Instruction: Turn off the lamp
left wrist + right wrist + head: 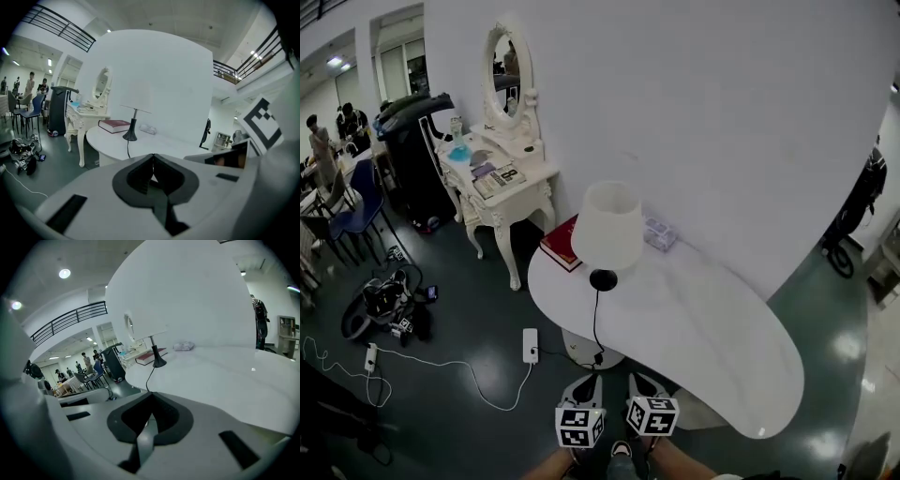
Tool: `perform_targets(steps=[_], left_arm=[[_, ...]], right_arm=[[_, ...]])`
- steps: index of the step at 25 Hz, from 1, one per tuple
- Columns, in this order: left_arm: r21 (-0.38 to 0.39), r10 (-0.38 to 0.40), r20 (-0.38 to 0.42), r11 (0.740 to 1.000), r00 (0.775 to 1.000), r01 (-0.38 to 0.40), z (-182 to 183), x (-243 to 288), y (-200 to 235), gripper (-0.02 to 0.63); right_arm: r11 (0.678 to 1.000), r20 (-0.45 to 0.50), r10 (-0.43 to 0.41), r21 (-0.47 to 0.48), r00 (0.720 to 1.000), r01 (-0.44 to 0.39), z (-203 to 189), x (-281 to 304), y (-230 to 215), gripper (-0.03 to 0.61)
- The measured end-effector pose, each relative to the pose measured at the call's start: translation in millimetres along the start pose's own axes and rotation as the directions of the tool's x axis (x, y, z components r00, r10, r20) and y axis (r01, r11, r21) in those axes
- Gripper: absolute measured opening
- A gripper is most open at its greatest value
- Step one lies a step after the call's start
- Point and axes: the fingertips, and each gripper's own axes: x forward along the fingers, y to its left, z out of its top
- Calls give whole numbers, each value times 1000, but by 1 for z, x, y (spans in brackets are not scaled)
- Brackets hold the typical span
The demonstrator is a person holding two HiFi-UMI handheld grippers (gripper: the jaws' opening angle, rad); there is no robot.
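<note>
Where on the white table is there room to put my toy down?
The bare patch is the white curved table's stretch from the white-shaded lamp to its rounded end. Crowded: the other end, where a dark red book, the lamp and a small clear packet sit close; the black cord drops over the front edge.

A tall white wall (694,112) curves behind a white, bean-shaped counter (712,347) on a dark, glossy floor (469,300) that reflects the overhead lighting. At left stands an ornate white dressing table (502,202) with an oval mirror (508,70), and a dark upright unit (417,159) beside it. A white power strip (530,344) and loose cables (441,363) lie on the floor. Farther left, people (319,141) gather among chairs (356,211). A railed balcony (61,29) runs above, under round ceiling lights (64,273).
</note>
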Motion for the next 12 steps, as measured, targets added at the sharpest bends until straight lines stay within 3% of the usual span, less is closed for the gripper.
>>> perform_targets(steps=[12], left_arm=[[87, 21, 82, 996, 996, -28, 66, -32, -14, 11]], right_arm=[[999, 131, 25, -47, 991, -19, 64, -45, 27, -2]])
